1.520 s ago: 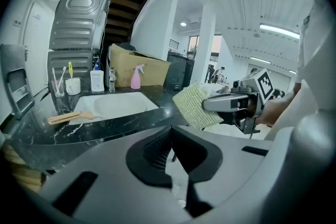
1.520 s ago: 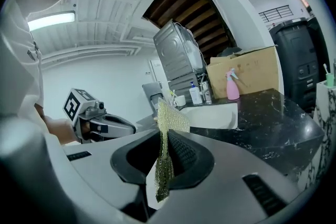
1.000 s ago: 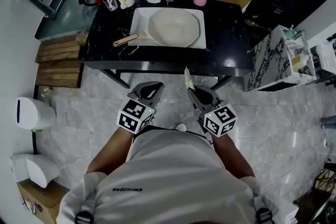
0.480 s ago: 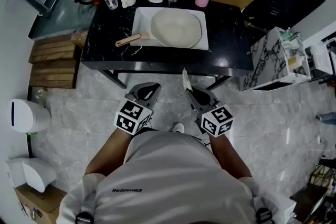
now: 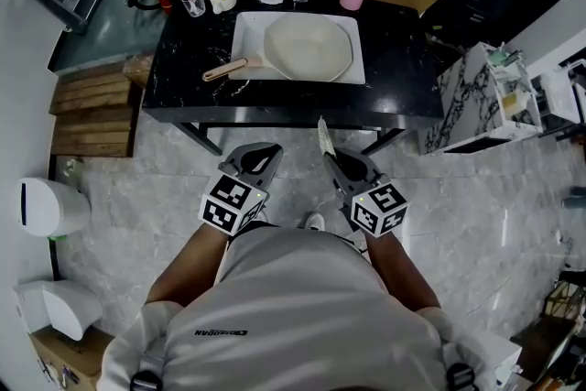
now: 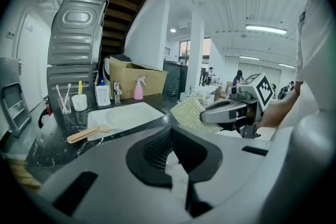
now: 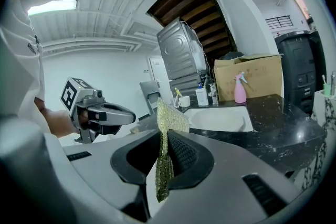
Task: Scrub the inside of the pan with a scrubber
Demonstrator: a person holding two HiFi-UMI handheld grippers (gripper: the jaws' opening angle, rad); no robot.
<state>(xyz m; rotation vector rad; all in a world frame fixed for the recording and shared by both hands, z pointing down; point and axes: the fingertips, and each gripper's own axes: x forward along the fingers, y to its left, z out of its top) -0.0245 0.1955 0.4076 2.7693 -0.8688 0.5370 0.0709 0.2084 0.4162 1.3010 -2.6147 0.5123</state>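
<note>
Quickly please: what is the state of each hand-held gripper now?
Left hand-held gripper: closed, nothing between its jaws.
Right hand-held gripper: closed on the scrubber.

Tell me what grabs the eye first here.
The yellow-green mesh scrubber stands out first, clamped upright in the right tongs just in front of the person. Ahead on the black counter, the pale pan with a wooden handle lies in a white tray, with neither pair of tongs near it. The left tongs are shut and empty.
</note>
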